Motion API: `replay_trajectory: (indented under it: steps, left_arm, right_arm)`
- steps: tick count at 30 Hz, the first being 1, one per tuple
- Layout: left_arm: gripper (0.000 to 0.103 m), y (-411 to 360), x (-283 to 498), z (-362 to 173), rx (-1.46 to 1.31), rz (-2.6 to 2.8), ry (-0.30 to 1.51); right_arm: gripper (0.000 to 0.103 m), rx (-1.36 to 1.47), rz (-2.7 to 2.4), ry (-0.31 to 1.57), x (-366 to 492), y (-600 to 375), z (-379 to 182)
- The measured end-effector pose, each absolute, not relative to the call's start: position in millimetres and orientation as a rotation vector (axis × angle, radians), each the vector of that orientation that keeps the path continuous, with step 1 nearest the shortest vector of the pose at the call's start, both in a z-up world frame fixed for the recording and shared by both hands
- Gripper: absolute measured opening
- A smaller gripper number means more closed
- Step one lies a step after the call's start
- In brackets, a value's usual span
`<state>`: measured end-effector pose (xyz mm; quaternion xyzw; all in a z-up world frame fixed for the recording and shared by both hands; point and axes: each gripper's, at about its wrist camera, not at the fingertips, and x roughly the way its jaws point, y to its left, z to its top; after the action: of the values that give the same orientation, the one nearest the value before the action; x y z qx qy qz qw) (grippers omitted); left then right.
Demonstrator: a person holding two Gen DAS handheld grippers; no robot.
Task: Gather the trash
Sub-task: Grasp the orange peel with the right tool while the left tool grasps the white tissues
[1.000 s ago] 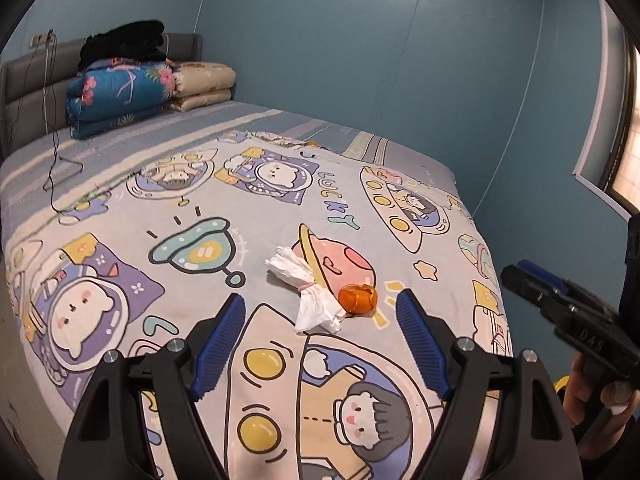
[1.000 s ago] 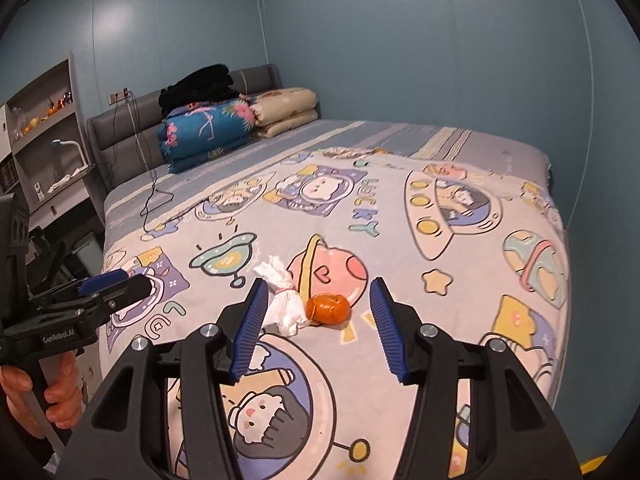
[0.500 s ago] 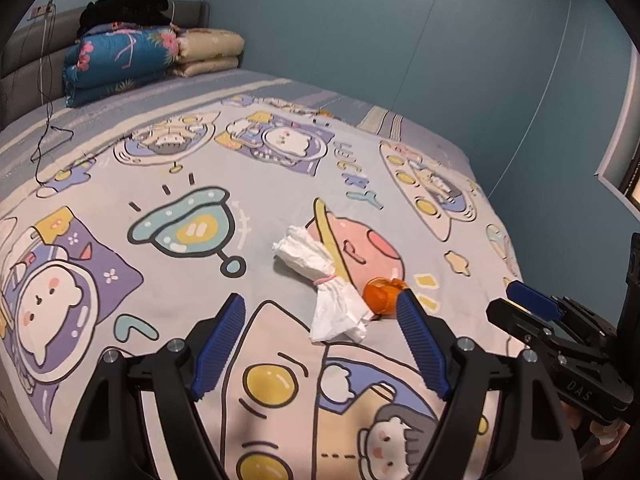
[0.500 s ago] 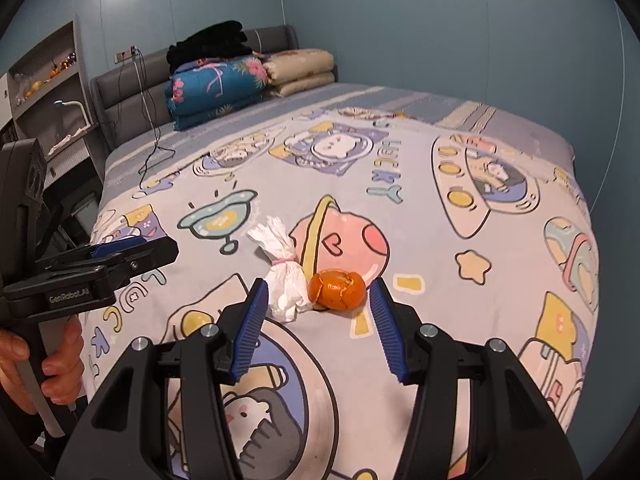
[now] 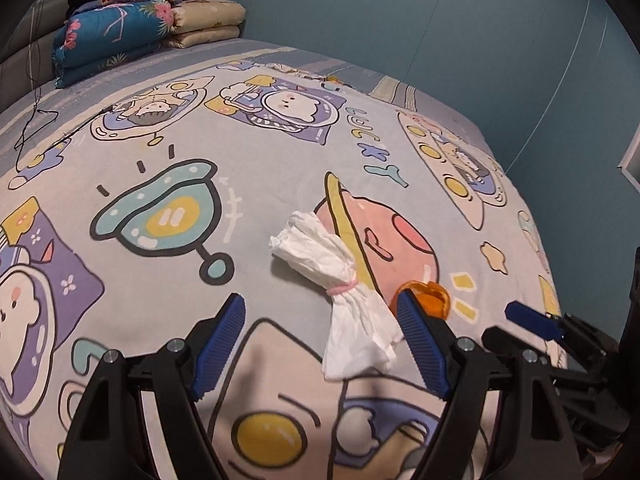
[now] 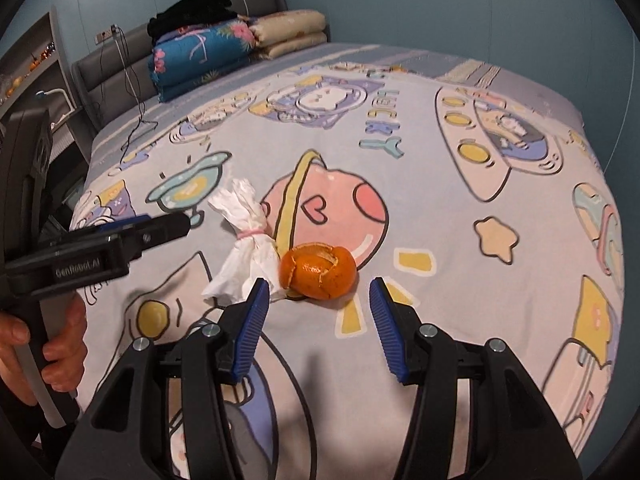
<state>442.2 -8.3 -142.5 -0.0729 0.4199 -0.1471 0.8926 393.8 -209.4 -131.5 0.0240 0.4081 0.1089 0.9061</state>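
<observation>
Lining each tool up with its own piece of rubbish is the job here, and both sit on the cartoon-print bedspread (image 5: 280,152) near its foot edge. The left gripper (image 5: 320,344) hangs over the sheet with its jaws spread wide and nothing between them; the white tissue bundle (image 5: 344,292), cinched by a pink band (image 5: 342,289), lies just ahead with its flared lower end next to the right-hand finger. The right gripper (image 6: 316,320) is parted more narrowly and also empty, aimed at the orange peel (image 6: 318,270), which rests just beyond its tips and touches the tissue's edge. To do this well, I judge the left tool should shift slightly toward the bundle so the banded waist sits centred between the pads, since the loose paper ends would likely slip or tear. The right tool looks wide enough to straddle the peel, but it should come down squarely, because the curled skin may crush or roll. With the two items touching, closing on one could drag the other, so separate, steady pinches seem wise.
</observation>
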Motion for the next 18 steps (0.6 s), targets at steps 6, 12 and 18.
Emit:
replay_trajectory:
  steps: [6,12,18]
  left_arm:
    - [0.074,-11.5,464.0,-155.3,-0.159,-0.300,0.913]
    - [0.074,-14.3,480.2,-168.0,-0.173,-0.297,0.951]
    - [0.074,-17.3,491.4,-177.3,-0.169,-0.289,0.975]
  right_arm:
    - [0.049,0.032,0.229,0.892,412.1,-204.7,-148.0]
    - [0.049,0.016,0.241,0.925,427.1,-198.7,-161.1]
    - [0.049,0.004,0.248,0.957,441.6,-193.5,-173.0]
